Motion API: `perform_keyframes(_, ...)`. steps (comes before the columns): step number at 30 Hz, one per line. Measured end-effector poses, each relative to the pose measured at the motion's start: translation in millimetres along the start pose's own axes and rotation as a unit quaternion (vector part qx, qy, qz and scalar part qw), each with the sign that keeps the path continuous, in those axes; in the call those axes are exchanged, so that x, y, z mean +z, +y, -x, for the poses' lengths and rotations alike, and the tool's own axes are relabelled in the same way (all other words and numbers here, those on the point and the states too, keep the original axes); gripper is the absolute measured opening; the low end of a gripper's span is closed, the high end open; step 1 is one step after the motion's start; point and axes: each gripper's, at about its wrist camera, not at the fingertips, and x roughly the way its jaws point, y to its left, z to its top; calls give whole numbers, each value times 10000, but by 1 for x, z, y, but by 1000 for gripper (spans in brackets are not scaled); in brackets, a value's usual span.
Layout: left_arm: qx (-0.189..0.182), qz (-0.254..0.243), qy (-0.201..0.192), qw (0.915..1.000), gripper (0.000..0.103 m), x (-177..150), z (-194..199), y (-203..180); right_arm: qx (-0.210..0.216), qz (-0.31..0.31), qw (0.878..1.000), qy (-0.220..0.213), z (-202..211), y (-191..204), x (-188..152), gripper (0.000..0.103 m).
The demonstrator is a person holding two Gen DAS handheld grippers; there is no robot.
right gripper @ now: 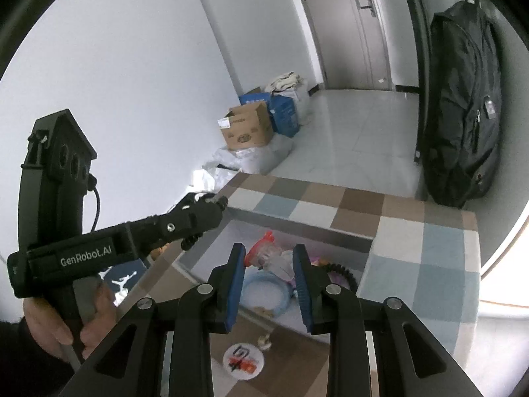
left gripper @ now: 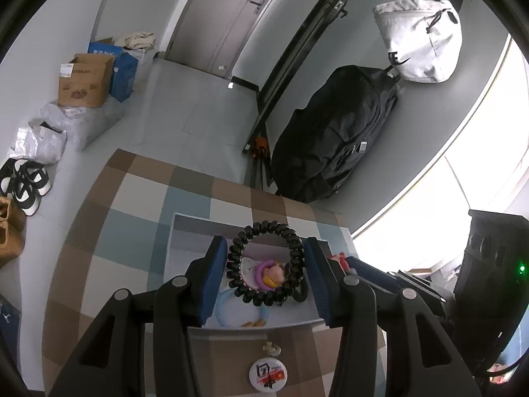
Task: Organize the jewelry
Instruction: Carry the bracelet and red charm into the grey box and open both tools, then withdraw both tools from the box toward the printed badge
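Note:
My left gripper [left gripper: 266,253] is shut on a black spiral hair tie [left gripper: 295,248] and holds it above a grey open box [left gripper: 188,228] on the checkered table. In the box lie a blue ring [left gripper: 228,314], a purple ring with a pink charm [left gripper: 264,273] and a red piece [left gripper: 340,259]. My right gripper [right gripper: 268,264] is open and empty above the same box [right gripper: 297,228], over a red clip [right gripper: 264,248] and the blue ring [right gripper: 264,292]. A round white badge [right gripper: 243,360] and a small cream trinket [right gripper: 264,340] lie on the table in front.
The checkered cloth [left gripper: 132,231] covers the table. A black backpack [left gripper: 334,135] and a white bag [left gripper: 420,39] hang at the right. Cardboard boxes [left gripper: 86,79], plastic bags and shoes [left gripper: 26,185] sit on the floor at the left. The left gripper's body [right gripper: 132,235] shows in the right wrist view.

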Motion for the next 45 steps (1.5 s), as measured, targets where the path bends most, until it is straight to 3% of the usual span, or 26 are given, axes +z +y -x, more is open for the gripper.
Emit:
perform_keyframes(12, 141, -118, 345, 9992, 42, 4, -26, -3, 188, -346, 9992, 9, -14, -28, 7, 28)
perform_keyframes(25, 433, -270, 440, 9977, 42, 3, -38, -5, 187, -585, 9979, 206, -24, -40, 6, 29)
perform_keyframes(31, 194, -236, 513, 9982, 43, 2, -40, -9, 197, -659, 9974, 194, -22, -43, 5, 30)
perform_keyframes(33, 121, -248, 587, 9979, 48, 2, -41, -12, 208, -686, 9973, 127, -19, -44, 6, 31)
perform_keyframes(35, 108, -220, 615, 9978, 57, 2, -41, -13, 201, -677, 9975, 73, -17, -44, 6, 37)
perform_keyframes(38, 90, -151, 544, 9984, 70, 2, -38, -13, 86, -682, 9976, -110, -8, -46, 8, 57)
perform_keyframes(42, 139, -131, 443, 9988, 72, 2, -34, -14, -37, -757, 9967, -282, 1, -51, 9, 76)
perform_keyframes(45, 281, -285, 424, 9983, 72, 0, -34, -19, -88, -816, 9961, -311, 3, -54, 9, 80)
